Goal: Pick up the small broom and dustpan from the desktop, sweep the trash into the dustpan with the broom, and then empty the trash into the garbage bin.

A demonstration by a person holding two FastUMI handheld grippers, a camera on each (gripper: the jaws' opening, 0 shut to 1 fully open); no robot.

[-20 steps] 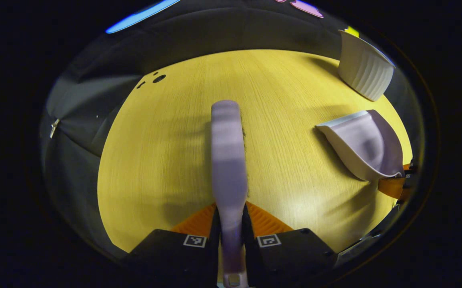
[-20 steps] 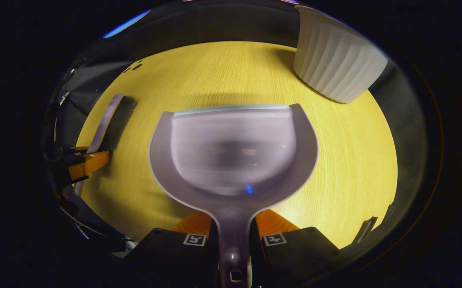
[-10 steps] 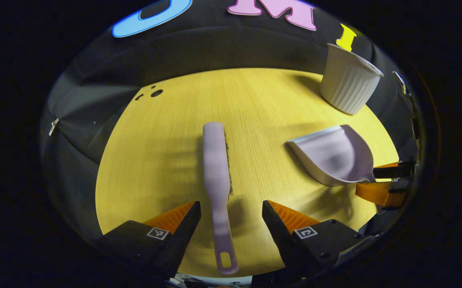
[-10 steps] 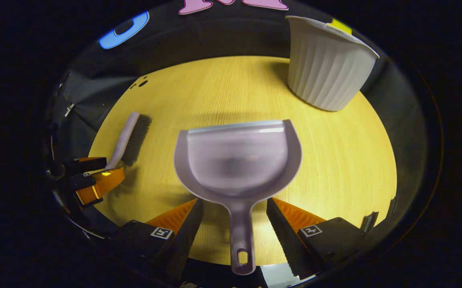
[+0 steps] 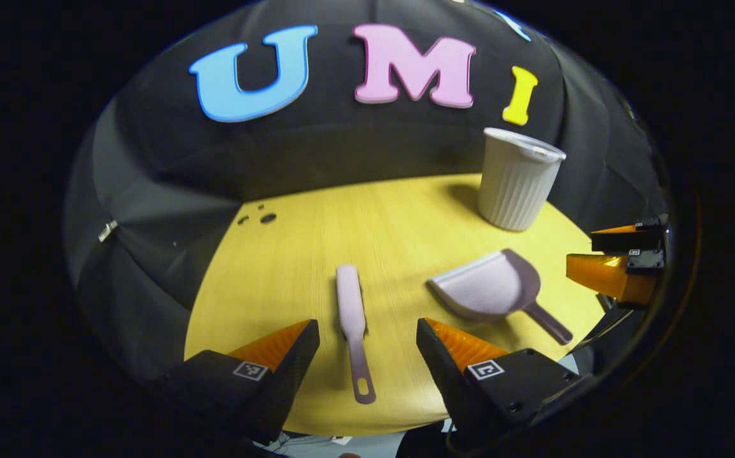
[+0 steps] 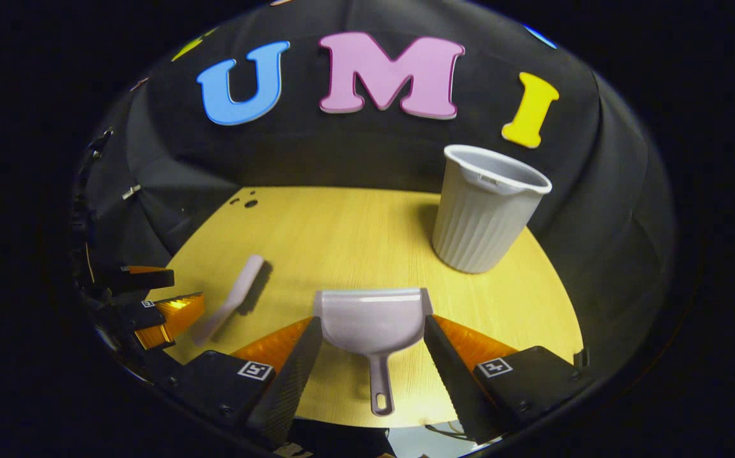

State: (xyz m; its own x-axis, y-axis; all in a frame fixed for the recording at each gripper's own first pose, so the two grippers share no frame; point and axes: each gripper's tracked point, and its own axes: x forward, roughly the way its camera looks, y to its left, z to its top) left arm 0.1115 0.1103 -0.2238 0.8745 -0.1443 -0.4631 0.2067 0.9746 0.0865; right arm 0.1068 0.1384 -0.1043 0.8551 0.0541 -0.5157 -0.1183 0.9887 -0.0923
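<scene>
Both grippers have their fingers spread wide, gripping nothing. My left gripper [image 5: 368, 334] hangs above the broom [image 5: 352, 319], lower centre of the left gripper view, handle end pointing at me between the fingers. My right gripper [image 6: 372, 331] sits likewise over the dustpan [image 6: 371, 320], lower centre of the right gripper view, its handle [image 6: 380, 386] toward me.

Both tools look like light, stiff, smooth plastic, so I expect them to slip or swivel under a loose pinch. I'd grab each mid-handle, squarely across the narrow section.

Garbage bin [image 6: 482, 216] stands upright at centre right, well apart from the dustpan, mouth open. Desktop [image 6: 342, 235] between them is bare; I can't spot any trash. Nothing blocks either handle.
</scene>
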